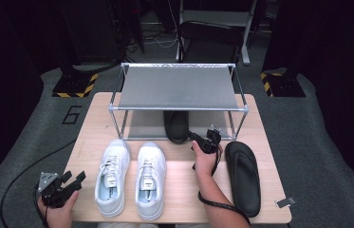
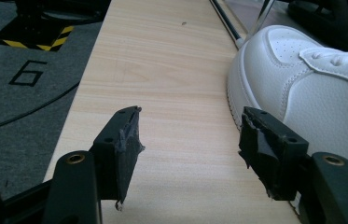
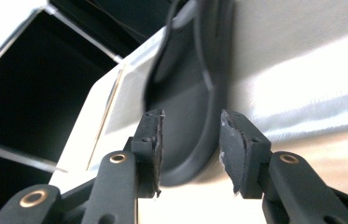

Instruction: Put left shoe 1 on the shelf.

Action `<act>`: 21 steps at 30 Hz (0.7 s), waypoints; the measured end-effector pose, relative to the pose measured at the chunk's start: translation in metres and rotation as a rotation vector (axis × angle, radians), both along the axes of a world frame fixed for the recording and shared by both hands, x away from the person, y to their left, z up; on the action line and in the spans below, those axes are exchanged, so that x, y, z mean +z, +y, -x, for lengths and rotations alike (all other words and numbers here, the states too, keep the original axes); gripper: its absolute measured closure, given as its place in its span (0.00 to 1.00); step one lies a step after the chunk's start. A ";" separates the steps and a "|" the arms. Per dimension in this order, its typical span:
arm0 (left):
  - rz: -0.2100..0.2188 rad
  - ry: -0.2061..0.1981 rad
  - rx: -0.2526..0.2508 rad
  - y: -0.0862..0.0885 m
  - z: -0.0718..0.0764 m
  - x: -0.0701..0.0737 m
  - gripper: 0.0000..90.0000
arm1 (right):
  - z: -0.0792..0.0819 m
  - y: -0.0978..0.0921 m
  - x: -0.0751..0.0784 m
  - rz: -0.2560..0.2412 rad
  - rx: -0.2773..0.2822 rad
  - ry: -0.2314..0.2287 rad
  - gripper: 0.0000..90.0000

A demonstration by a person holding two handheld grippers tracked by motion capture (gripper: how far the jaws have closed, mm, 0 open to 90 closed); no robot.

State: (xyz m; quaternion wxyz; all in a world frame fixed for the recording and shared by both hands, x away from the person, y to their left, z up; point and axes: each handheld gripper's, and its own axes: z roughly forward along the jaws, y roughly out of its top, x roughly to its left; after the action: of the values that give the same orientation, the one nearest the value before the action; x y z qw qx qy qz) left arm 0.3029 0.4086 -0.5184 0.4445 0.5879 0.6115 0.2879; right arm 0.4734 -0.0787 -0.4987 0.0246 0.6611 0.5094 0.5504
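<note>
Right gripper (image 1: 211, 136): held by the person's right hand (image 1: 205, 159) at the front edge of the rack (image 1: 179, 108), pointing into the lower tier.
Right gripper jaws: parted a little in the right gripper view, one on each side of the heel end of the black sandal (image 3: 190, 102); a thin gap seems to remain at each pad, so the heel sits between them rather than being squeezed, though whether the pads touch it cannot be told for sure.
Black sandal: lying on the rack's lower shelf, heel toward the person and toe deeper inside, under the grey top shelf; in the high view its heel (image 1: 178, 128) sits just left of the right gripper.
Second black sandal (image 1: 244, 175): flat on the table (image 1: 87, 142) to the right of the right hand, outside the rack, well apart from both tools.
Left gripper (image 1: 60, 186): at the near left corner of the table, held by the left hand (image 1: 60, 213), clear of the rack.
Left gripper jaws: spread wide with bare wood between them and nothing gripped, as its own view shows.
White sneakers: a pair standing side by side in front of the rack, toes toward it; the left sneaker (image 2: 311, 93) lies just beside the left gripper's right-hand jaw, the right sneaker (image 1: 150, 178) between it and the right hand.
</note>
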 end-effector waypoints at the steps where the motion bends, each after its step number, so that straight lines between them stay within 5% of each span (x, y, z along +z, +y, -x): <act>1: 0.002 0.001 0.000 0.000 0.000 0.000 0.42 | 0.006 0.000 0.001 0.023 0.016 -0.025 0.66; 7: -0.003 -0.017 -0.007 -0.002 -0.002 0.002 0.42 | 0.042 -0.003 0.024 0.030 0.104 -0.077 0.66; 12: -0.003 -0.017 -0.007 -0.004 -0.001 0.005 0.42 | 0.070 -0.018 0.036 0.053 0.107 -0.127 0.66; 21: -0.014 -0.004 -0.016 -0.009 -0.005 0.006 0.42 | 0.106 -0.059 0.039 0.072 0.083 -0.135 0.72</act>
State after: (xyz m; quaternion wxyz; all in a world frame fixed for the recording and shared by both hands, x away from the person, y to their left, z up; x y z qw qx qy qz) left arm 0.3076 0.3993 -0.5129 0.4439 0.5953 0.6038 0.2898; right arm 0.3671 -0.1380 -0.4598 0.0601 0.5995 0.5528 0.5757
